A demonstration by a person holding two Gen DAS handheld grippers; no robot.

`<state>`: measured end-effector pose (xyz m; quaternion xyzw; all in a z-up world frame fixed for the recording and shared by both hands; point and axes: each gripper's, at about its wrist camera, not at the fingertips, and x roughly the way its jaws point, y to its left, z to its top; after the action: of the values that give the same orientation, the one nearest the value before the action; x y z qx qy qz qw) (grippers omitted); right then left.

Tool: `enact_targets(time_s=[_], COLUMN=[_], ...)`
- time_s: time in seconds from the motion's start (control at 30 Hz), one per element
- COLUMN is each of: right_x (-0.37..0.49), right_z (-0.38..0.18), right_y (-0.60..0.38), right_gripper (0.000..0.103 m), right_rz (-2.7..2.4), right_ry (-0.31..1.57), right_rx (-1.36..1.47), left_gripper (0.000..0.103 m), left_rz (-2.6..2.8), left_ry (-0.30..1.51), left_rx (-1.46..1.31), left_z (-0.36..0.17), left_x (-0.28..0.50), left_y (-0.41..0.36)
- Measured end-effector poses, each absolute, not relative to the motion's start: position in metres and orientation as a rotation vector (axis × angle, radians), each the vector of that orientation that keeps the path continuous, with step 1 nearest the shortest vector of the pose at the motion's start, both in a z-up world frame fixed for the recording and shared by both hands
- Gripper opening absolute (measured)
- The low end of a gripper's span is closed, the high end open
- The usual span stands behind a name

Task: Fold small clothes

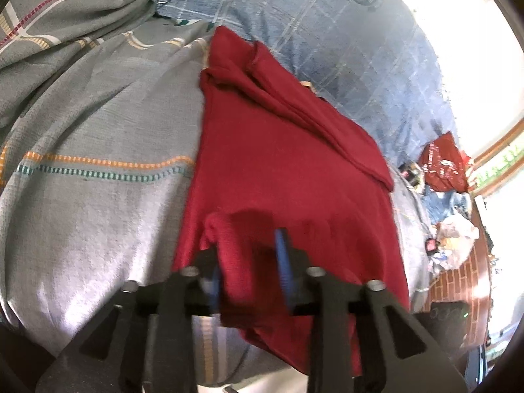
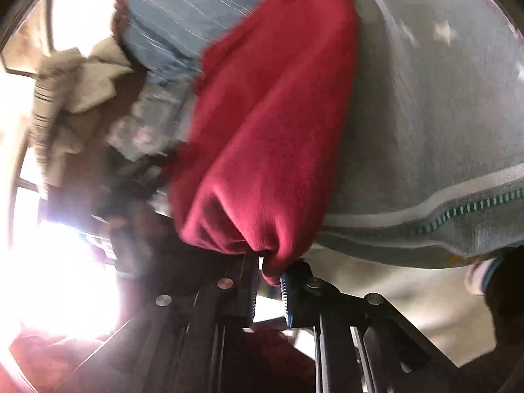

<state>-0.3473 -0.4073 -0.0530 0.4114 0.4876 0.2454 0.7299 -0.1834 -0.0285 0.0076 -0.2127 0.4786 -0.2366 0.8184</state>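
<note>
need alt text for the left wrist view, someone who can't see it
The left gripper holds a bunched edge of a red garment between its blue-padded fingers. The garment lies partly folded on a grey striped bedsheet, with a blue checked blanket behind it and clutter on the floor at right.

Open grey bedsheet left of frame gives passage; blue checked blanket upper right and floor clutter far right block

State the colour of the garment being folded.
Dark red garment, plain; clearest in the left wrist view.
</note>
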Motion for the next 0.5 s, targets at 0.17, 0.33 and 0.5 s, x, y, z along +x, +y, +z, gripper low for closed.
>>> enact_targets(time_s=[0.17,0.33,0.5], right_x=[-0.358,-0.344,-0.328], right_z=[-0.003,0.006,-0.034], right_y=[-0.424,-0.428,-0.420], right_gripper=[0.009,0.008,0.014], right_rz=[0.584,0.576,0.548], right_ry=[0.944,0.914,1.019], right_rx=[0.883,0.840,0.896], left_gripper=[0.060,0.061,0.061], left_rz=[-0.558,-0.559,-0.566], left_ry=[0.993,1.015,1.018], left_rx=[-0.447,-0.442,-0.397], left_z=[0.016,0.013,0.013], left_x=[-0.191,-0.190,-0.194], left_y=[-0.034,-0.035,-0.038])
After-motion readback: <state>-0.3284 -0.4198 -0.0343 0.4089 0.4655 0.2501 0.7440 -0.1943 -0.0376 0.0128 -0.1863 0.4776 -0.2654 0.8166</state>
